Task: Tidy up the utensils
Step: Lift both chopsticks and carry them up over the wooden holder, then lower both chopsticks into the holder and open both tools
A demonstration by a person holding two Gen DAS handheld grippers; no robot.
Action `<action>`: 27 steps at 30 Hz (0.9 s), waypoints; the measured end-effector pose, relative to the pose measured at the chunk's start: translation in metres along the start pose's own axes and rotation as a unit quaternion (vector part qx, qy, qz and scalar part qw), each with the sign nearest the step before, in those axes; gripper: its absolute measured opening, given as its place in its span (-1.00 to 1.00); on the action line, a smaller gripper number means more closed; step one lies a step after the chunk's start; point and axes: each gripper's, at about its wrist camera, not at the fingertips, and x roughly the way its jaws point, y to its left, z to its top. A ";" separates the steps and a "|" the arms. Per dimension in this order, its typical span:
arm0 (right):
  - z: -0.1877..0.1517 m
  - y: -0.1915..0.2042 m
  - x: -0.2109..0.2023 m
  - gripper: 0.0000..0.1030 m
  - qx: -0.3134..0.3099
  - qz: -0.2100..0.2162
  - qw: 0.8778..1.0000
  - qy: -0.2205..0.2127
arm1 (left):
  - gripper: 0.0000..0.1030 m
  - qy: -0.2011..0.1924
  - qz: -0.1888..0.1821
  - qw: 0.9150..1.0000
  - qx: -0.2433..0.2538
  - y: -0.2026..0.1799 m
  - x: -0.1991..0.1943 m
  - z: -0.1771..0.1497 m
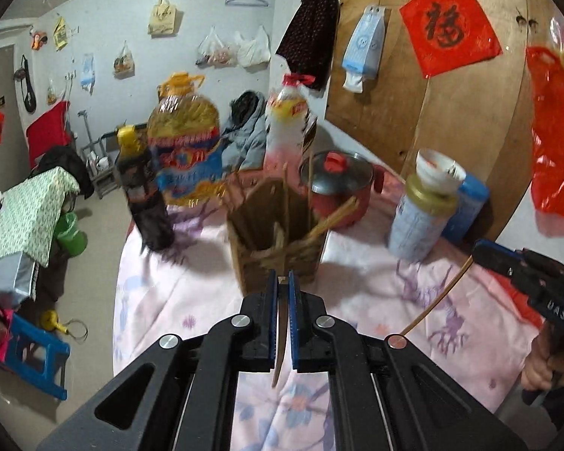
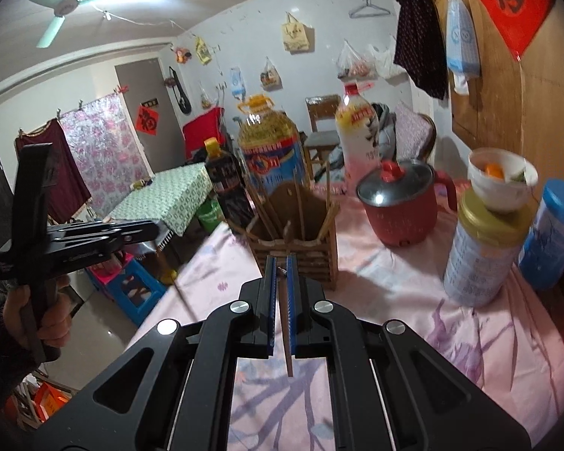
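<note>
A wooden slatted utensil holder (image 1: 278,240) stands on the pink flowered tablecloth and holds several chopsticks; it also shows in the right wrist view (image 2: 297,240). My left gripper (image 1: 282,282) is shut on a chopstick (image 1: 280,345) that hangs down between its blue pads, just in front of the holder. My right gripper (image 2: 281,263) is shut on another chopstick (image 2: 286,330), also just short of the holder. The right gripper shows at the right edge of the left wrist view (image 1: 522,267) with its chopstick (image 1: 436,300) trailing down. The left gripper shows at the left of the right wrist view (image 2: 94,236).
Behind the holder stand a dark sauce bottle (image 1: 143,191), a big oil jug (image 1: 186,139), a white drink bottle (image 1: 285,127) and a red electric pot (image 1: 342,188). A tin with a bowl on top (image 1: 425,214) and a blue tin (image 2: 552,233) stand at right. The table edge (image 1: 118,282) drops off at left.
</note>
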 end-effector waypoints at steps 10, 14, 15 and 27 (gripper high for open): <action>0.113 0.007 0.024 -0.88 -0.040 0.012 0.997 -0.060 | -0.88 -0.074 0.019 0.997 0.029 -0.009 0.007 0.118; 0.139 0.006 0.047 -0.88 -0.047 0.009 0.997 -0.066 | -0.88 -0.083 0.020 0.996 0.018 -0.005 0.025 0.147; 0.142 0.006 0.053 -0.88 -0.048 0.009 0.997 -0.066 | -0.88 -0.083 0.021 0.996 0.015 -0.004 0.032 0.150; 0.139 0.000 0.130 -0.88 -0.065 -0.003 0.997 -0.038 | -0.88 -0.031 0.023 0.999 -0.018 0.028 0.121 0.133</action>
